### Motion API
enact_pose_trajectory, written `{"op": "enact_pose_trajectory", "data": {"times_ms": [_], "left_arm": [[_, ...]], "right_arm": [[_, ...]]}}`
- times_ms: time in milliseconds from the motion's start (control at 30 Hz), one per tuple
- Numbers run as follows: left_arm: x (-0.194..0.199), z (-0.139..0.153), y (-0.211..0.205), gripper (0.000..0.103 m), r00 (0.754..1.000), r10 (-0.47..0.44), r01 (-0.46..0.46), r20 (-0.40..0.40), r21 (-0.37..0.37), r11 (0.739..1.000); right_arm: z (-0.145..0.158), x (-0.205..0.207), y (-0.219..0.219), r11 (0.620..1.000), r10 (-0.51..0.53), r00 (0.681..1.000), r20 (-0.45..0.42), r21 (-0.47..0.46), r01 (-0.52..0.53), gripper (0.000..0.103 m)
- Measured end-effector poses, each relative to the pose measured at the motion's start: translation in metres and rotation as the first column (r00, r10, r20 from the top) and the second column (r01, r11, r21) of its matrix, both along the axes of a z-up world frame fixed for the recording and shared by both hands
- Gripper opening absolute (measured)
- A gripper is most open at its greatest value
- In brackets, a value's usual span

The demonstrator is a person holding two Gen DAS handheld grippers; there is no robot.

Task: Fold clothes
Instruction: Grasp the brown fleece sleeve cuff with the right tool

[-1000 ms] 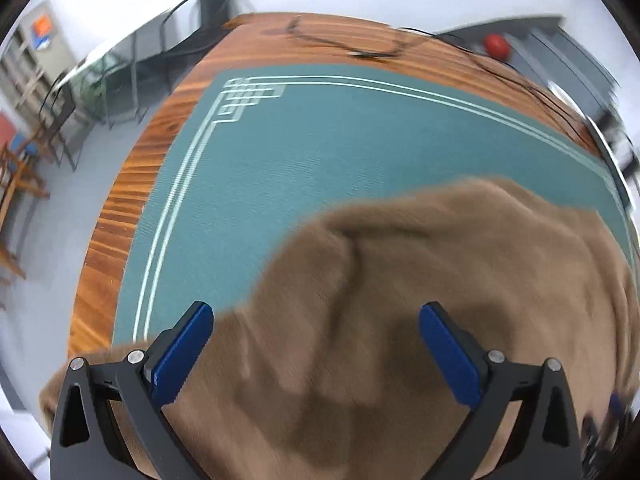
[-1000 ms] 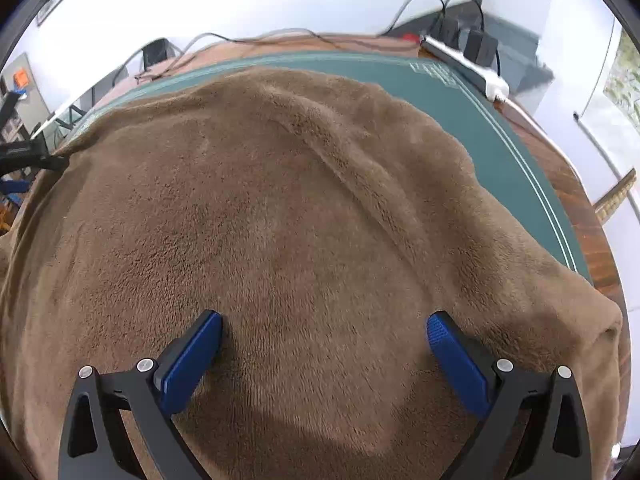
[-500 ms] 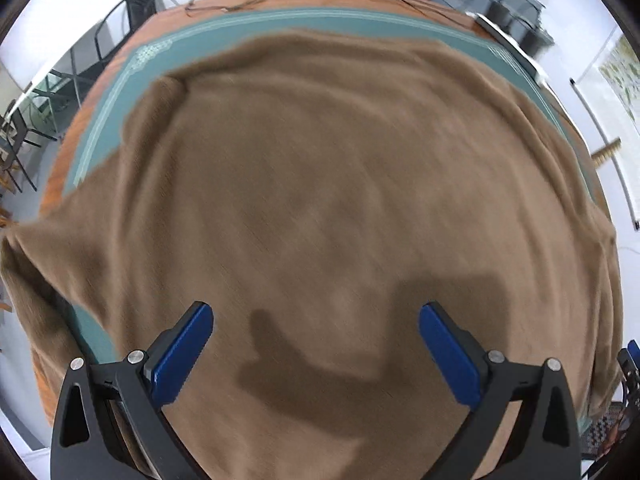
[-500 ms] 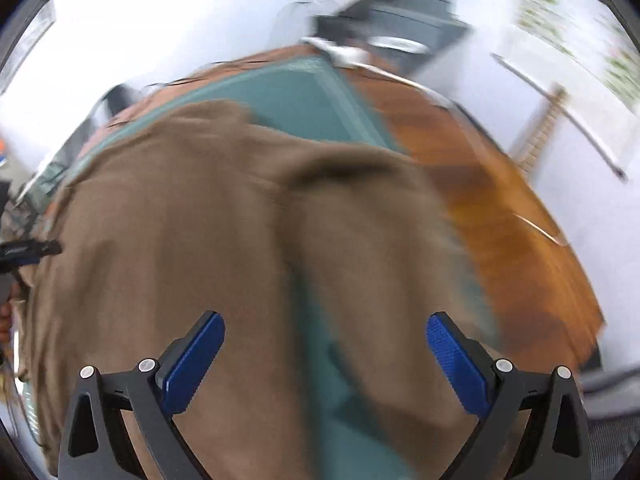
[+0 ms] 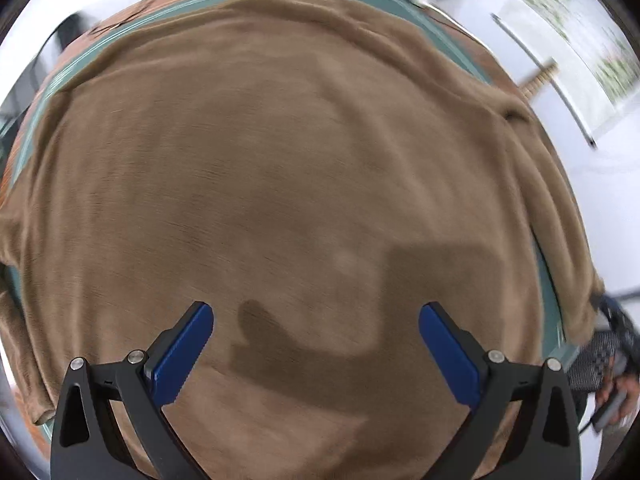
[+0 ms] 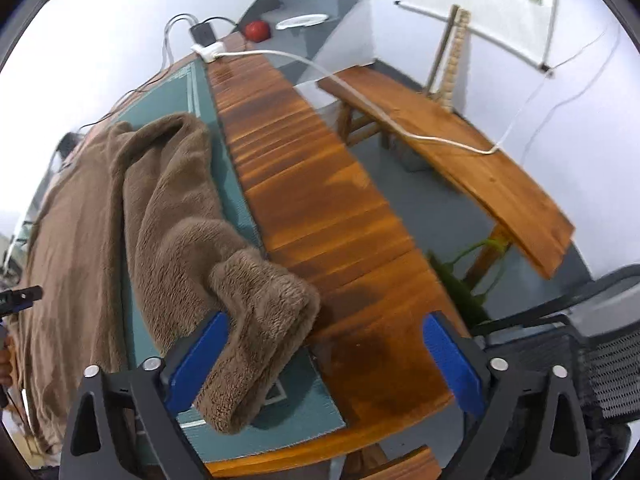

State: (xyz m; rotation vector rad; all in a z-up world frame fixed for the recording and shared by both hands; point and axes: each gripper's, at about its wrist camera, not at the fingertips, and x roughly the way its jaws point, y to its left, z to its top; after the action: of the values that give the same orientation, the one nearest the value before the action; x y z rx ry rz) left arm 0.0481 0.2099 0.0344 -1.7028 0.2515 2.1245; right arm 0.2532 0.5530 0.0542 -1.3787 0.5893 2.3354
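We see a brown fleece garment spread wide over a green table mat, filling nearly all of the left wrist view, its far edge curving along the top of the frame. The left gripper hangs above the cloth at the bottom of the frame, its blue pads spread wide apart and grasping nothing; its shadow falls on the fleece between them. At the lower right edge of that view, a hand appears around a dark handle.

In the right wrist view, the garment's corner bunches at lower centre, draped over the mat's edge and onto the wooden table. The right gripper also stands released, its left pad touching the bunched fleece, its right pad well apart over bare wood. A white cable runs from a power strip at upper centre across a wooden bench at right.
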Motion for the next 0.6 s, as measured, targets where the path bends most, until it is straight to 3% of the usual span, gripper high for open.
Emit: {"op": "enact_pose_trajectory", "data": {"times_ms": [67,133,200,300,400,500,600], "left_arm": [[0.017,-0.005,0.014,0.103,0.998,-0.053,0.053,0.021,-0.003,0.999],[0.035,-0.012,0.025,0.103,0.994,-0.105,0.105,0.036,-0.014,0.994],[0.052,-0.017,0.033,0.103,0.988,-0.149,0.150,0.050,-0.019,0.988],[0.074,-0.024,0.041,0.103,0.977,-0.197,0.199,0.077,-0.019,0.980],[0.093,-0.031,0.047,0.103,0.969,-0.235,0.239,0.080,-0.049,0.970],[0.107,-0.033,0.058,0.103,0.958,-0.282,0.287,0.055,-0.107,0.952],[0.110,-0.032,0.065,0.103,0.954,-0.290,0.296,0.070,-0.096,0.950]], "right_arm": [[-0.004,-0.006,-0.003,0.999,0.052,0.999,-0.017,-0.008,-0.052,0.094],[-0.008,-0.012,-0.006,0.995,0.103,0.994,-0.030,-0.014,-0.103,0.083],[-0.012,-0.015,-0.006,0.991,0.132,0.991,-0.027,-0.022,-0.133,0.051],[-0.011,-0.016,-0.005,0.986,0.165,0.986,-0.039,-0.019,-0.165,0.033],[0.000,-0.010,-0.006,0.981,0.193,0.979,-0.071,-0.004,-0.194,0.022],[0.015,-0.009,-0.005,0.978,0.207,0.973,-0.101,0.020,-0.206,0.020],[0.037,-0.003,0.004,0.981,0.187,0.974,-0.130,0.075,-0.178,0.018]]}}
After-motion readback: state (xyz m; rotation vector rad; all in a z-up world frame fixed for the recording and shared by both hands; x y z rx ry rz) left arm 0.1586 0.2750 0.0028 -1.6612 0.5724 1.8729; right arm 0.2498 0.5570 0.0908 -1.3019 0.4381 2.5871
